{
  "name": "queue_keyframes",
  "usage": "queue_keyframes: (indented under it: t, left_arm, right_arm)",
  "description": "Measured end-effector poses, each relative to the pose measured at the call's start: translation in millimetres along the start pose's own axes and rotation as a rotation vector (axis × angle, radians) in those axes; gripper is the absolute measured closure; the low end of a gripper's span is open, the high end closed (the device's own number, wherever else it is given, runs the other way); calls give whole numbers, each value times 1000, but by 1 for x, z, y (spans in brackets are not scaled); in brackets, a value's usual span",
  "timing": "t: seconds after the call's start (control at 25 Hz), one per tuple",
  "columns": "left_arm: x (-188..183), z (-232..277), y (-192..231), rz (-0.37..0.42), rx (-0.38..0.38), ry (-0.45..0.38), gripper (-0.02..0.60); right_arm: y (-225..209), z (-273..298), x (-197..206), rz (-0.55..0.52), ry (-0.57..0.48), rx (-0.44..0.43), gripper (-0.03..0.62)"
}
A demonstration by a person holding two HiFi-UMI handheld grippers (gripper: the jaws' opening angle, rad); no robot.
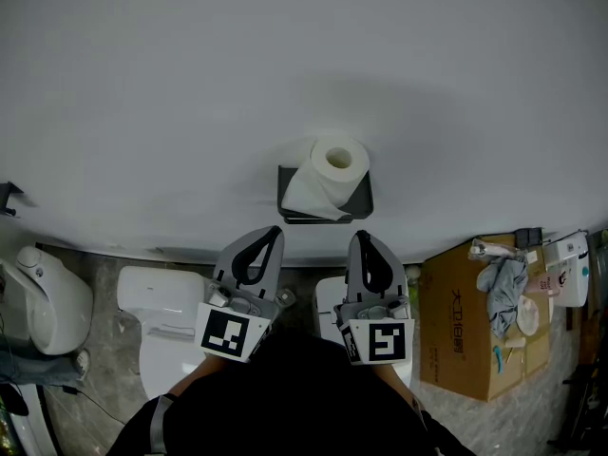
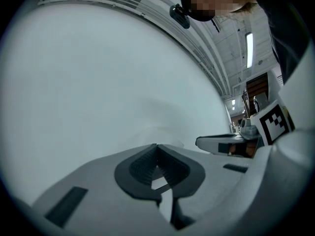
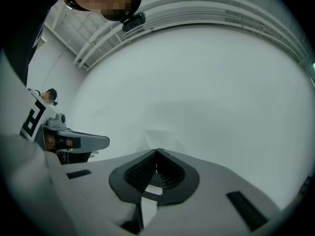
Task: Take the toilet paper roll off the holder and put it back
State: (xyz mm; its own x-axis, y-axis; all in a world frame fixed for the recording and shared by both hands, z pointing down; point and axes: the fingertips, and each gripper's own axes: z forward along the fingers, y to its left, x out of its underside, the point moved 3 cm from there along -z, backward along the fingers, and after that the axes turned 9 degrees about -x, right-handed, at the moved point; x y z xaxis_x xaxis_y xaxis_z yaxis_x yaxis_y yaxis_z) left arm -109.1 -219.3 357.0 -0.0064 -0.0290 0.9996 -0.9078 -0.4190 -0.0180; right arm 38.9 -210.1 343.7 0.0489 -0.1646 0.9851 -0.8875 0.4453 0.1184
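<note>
Head view: on the white wall [image 1: 304,74], the dark holder [image 1: 362,198] carries the toilet paper roll [image 1: 339,160], its loose sheet draped over the holder's front. The roll looks light, soft and crushable, so pinch its ends gently. Below the holder, well apart from it, the left hand-held gripper [image 1: 274,232] and the right hand-held gripper [image 1: 362,237] are both closed and empty.

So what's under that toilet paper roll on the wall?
A dark holder on the white wall carries the toilet paper roll. The roll's loose sheet drapes over the holder's front, so its inside and most of its face are hidden.
</note>
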Motion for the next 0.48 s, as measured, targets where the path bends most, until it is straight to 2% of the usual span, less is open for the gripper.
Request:
queue_keyframes:
  t: [0.48]
  left_arm:
    - [0, 1, -3, -5, 3, -2, 575]
  right_arm:
    - [-1, 1, 0, -2, -3, -16, 572]
